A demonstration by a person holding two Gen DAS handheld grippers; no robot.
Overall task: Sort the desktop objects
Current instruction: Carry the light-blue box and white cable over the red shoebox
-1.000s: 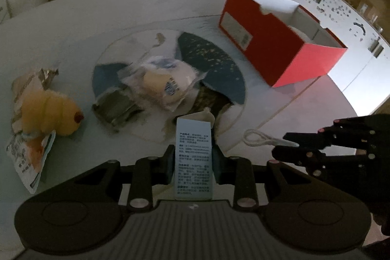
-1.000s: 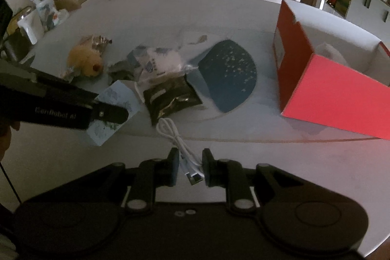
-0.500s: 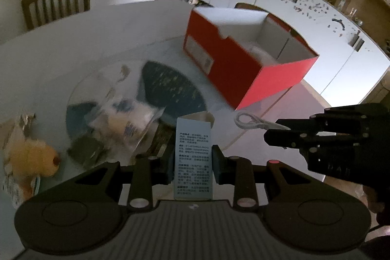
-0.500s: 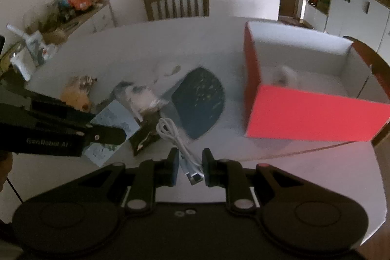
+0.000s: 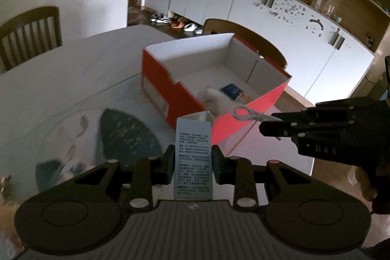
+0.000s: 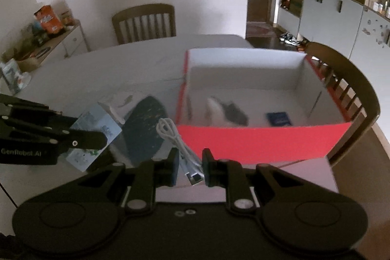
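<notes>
Wooden chair (image 6: 145, 22), white cabinets (image 5: 280, 23)

Left tongs (image 5: 193, 167) clamp a pale blue carton (image 5: 193, 157) before the red box (image 5: 219, 94) on the table (image 5: 73, 70).

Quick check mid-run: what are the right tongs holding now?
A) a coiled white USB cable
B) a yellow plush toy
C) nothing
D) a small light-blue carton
A: the right tongs are shut on the white USB cable, its coil sticking out ahead toward the red box.
</notes>
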